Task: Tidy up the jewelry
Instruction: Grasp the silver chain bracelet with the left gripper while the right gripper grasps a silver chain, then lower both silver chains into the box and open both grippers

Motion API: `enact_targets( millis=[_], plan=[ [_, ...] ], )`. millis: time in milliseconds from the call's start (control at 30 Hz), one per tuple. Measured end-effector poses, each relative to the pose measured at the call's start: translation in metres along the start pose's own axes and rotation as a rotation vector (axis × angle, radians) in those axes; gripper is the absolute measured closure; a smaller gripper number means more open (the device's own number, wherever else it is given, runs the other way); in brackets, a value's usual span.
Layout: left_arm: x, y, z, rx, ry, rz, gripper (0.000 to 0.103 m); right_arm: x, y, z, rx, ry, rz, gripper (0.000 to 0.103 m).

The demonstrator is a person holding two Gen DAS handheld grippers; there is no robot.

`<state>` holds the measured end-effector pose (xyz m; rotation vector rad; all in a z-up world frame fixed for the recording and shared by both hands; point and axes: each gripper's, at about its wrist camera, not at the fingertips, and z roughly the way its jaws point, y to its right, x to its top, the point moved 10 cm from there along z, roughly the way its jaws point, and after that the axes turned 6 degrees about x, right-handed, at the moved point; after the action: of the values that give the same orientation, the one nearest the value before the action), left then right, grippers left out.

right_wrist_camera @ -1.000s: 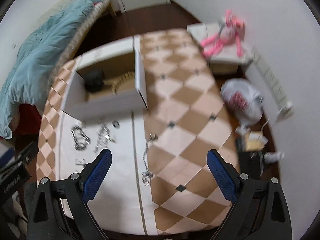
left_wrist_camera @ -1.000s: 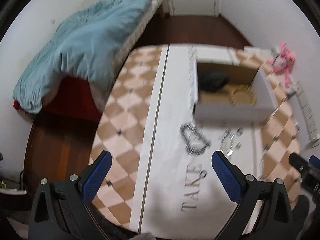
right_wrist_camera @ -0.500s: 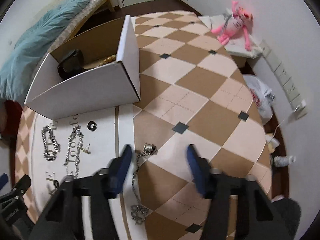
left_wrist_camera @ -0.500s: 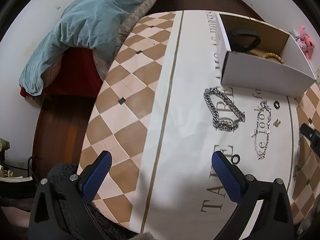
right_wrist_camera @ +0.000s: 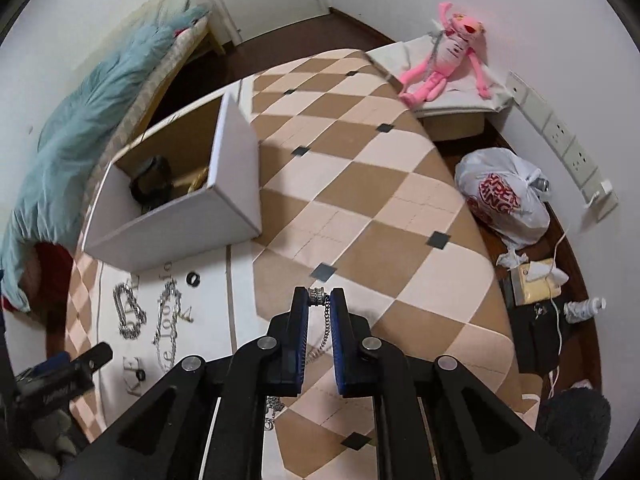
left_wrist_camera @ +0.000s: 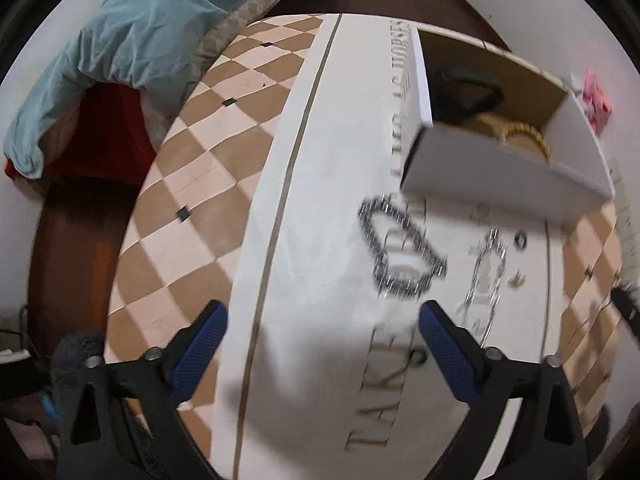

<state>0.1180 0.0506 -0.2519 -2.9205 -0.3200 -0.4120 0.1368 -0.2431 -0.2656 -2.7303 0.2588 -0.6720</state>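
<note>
My right gripper (right_wrist_camera: 319, 294) is closing, and its pads press on the silver barrel charm of a thin chain necklace (right_wrist_camera: 325, 320) that trails back under the jaws on the checkered table. My left gripper (left_wrist_camera: 322, 312) hangs over the white lettered cloth (left_wrist_camera: 320, 200); its jaws are wide and narrowing, with nothing between them. Just ahead of its right finger lies a thick silver chain bracelet (left_wrist_camera: 400, 256). A thinner chain (left_wrist_camera: 484, 276), a black ring (left_wrist_camera: 521, 238) and a tiny gold piece (left_wrist_camera: 518, 280) lie beyond. The open white box (right_wrist_camera: 172, 232) holds a black item (right_wrist_camera: 150, 180) and a beaded bracelet (left_wrist_camera: 524, 136).
A blue blanket (left_wrist_camera: 140, 40) drapes the bed to the left. A pink plush toy (right_wrist_camera: 448, 60) sits on a low box at the back right. A plastic bag (right_wrist_camera: 504, 200) and small clutter lie on the floor to the right, under wall sockets (right_wrist_camera: 560, 140).
The right gripper's jaws went from wide open to pinched on the chain's silver charm. The left gripper sank toward the cloth and its jaws narrowed slightly.
</note>
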Motion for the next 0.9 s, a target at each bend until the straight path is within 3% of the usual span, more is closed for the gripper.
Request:
enact_targets(
  millis=[133,233,333,400,467,633,900],
  plan=[
    [0.016,0.01,0.015,-0.018,-0.031,0.009,0.019,0.004,0.003,0.005,0.0,-0.001,0.037,0.092],
    [0.02,0.018,0.025,-0.034,-0.062,0.025,0.037,0.006,0.001,0.008,-0.009,-0.002,0.036,0.092],
    [0.021,0.03,0.028,-0.06,-0.058,0.051,0.06,0.006,-0.002,0.011,-0.013,-0.011,0.031,0.093],
    [0.022,0.037,0.024,-0.071,-0.035,0.082,0.086,0.005,-0.003,0.011,-0.015,-0.013,0.026,0.093],
    [0.02,0.043,0.022,-0.088,-0.03,0.097,0.097,0.004,-0.005,0.01,-0.018,-0.014,0.019,0.093],
    [0.007,0.039,0.011,-0.136,-0.009,0.071,0.098,0.003,-0.012,-0.002,0.005,-0.004,0.0,0.094],
    [0.0,0.027,-0.043,-0.215,0.076,0.063,0.098,0.01,-0.027,-0.037,0.077,0.028,-0.022,0.094]
  ],
)
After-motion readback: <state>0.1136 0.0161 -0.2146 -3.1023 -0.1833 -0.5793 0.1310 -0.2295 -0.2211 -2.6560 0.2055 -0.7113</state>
